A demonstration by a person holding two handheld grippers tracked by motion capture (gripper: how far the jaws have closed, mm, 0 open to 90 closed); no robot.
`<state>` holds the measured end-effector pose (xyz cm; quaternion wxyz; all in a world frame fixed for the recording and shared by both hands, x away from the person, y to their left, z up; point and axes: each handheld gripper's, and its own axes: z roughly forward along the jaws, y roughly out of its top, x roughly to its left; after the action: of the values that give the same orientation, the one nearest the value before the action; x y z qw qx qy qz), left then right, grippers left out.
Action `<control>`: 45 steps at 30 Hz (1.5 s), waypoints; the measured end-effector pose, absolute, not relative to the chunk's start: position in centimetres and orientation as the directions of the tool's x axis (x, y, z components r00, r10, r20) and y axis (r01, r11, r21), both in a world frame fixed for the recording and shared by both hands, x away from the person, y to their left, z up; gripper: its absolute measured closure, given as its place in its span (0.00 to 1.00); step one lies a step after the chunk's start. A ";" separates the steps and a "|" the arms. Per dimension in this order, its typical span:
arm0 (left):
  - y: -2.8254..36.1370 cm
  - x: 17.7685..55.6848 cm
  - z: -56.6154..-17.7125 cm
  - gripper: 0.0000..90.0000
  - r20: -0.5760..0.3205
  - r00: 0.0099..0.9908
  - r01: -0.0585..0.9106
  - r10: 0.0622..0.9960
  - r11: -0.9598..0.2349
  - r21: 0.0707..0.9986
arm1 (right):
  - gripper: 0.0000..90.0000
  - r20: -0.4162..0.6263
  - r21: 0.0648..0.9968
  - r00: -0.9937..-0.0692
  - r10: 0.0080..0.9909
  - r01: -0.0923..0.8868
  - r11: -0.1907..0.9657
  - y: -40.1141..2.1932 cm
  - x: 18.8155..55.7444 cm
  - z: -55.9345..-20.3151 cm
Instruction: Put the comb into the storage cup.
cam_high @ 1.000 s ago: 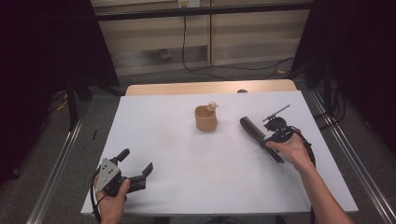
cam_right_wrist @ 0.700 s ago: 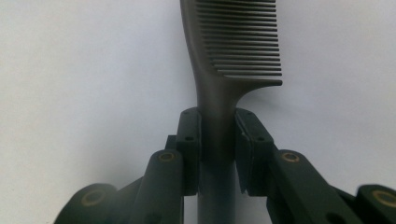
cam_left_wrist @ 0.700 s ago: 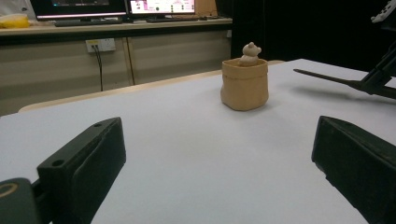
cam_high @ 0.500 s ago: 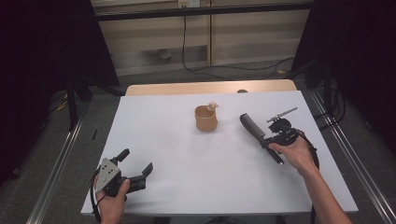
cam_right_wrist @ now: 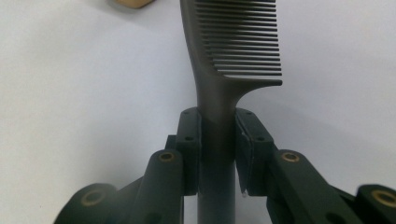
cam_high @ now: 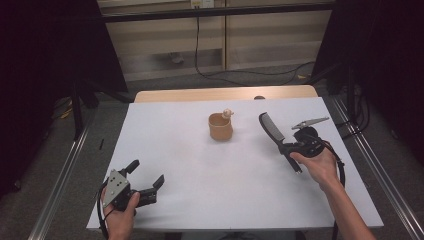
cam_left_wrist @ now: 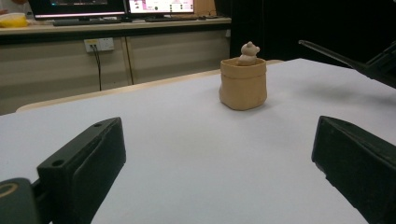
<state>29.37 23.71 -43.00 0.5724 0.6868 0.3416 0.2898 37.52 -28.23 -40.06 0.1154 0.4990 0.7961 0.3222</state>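
Right gripper (cam_right_wrist: 217, 140): jaws clenched on the handle of a dark comb (cam_right_wrist: 238, 42), one pad on each side. Comb runs straight out ahead of the jaws, teeth to one side. From the high view the right gripper (cam_high: 287, 147) is held by the right hand (cam_high: 315, 165) over the right part of the white table (cam_high: 200, 200), and the comb (cam_high: 271, 128) angles up and away from the hand, its tip pointing toward the far side.

Just beyond and left of the comb tip: small tan pot (cam_high: 220, 127), upright, a small pale figure (cam_high: 227, 113) at its rim. Comb and pot apart.

Left gripper (cam_high: 145, 182): jaws spread wide, nothing between them, low near the table's near-left corner, held in the left hand (cam_high: 120, 210). Its own view looks between the jaws at the pot (cam_left_wrist: 243, 84) well ahead, the figure (cam_left_wrist: 249, 52) peeking over the rim.
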 end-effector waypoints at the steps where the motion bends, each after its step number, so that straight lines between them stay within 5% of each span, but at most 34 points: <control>1: 23.7 29.4 -43.0 0.03 0.007 0.599 0.137 0.801 -0.111 0.984 | 0.81 0.133 0.633 -0.475 0.870 0.716 0.294 -28.3 37.5 -40.0; 45: 23.7 29.3 -42.8 0.03 0.000 0.604 0.130 0.797 -0.098 0.987 | 0.81 0.113 0.898 -0.524 0.844 0.418 0.139 -29.5 35.2 -37.8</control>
<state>29.31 23.72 -42.82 0.5795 0.6829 0.3393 0.2878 35.16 -29.49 -37.78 0.2177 0.4367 0.7225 0.4898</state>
